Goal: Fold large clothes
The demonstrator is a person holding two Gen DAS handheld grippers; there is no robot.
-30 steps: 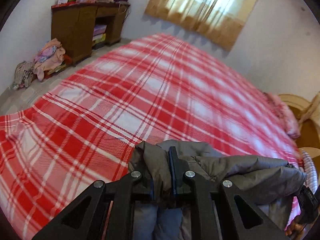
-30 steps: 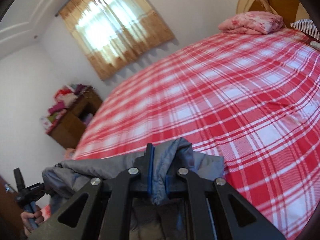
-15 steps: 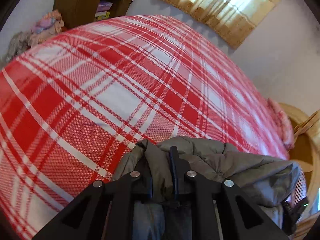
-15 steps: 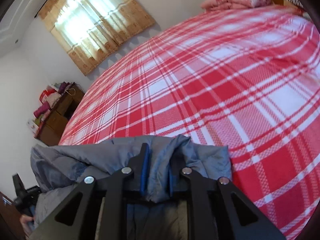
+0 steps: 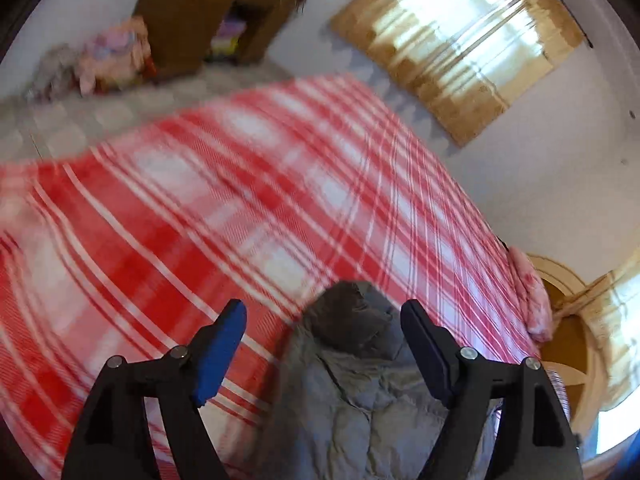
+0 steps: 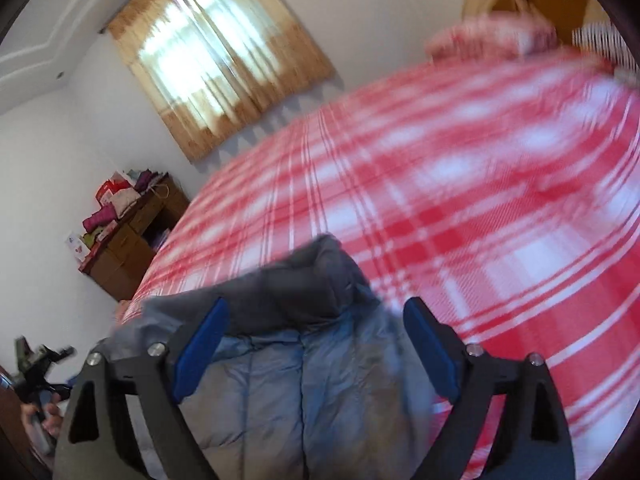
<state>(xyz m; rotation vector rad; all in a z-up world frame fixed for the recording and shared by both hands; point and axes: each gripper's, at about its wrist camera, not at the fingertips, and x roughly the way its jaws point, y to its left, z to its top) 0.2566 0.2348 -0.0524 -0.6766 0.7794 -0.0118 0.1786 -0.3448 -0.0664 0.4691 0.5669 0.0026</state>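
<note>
Left gripper [image 5: 322,330] with jaws opening, blue pads apart, nothing pinched; right gripper [image 6: 316,330] likewise opening, pads clear of cloth. Between both pairs of fingers, low centre of each frame: grey padded quilted jacket [image 5: 360,392], just released, lying on the red-and-white plaid bedspread [image 5: 180,220] near its closer edge. Judged as early in the task: garment laid down but not yet spread flat, no tidy fold visible; smoothing and folding still to come. Puffy, rumpled, top edge rolled into a thick hump [image 6: 316,276], seams running lengthwise, colour bluish in the right view. Beyond, upper frame: curtained window [image 5: 460,40]; upper left, wooden cabinet [image 5: 208,20] with piled clothes.
</note>
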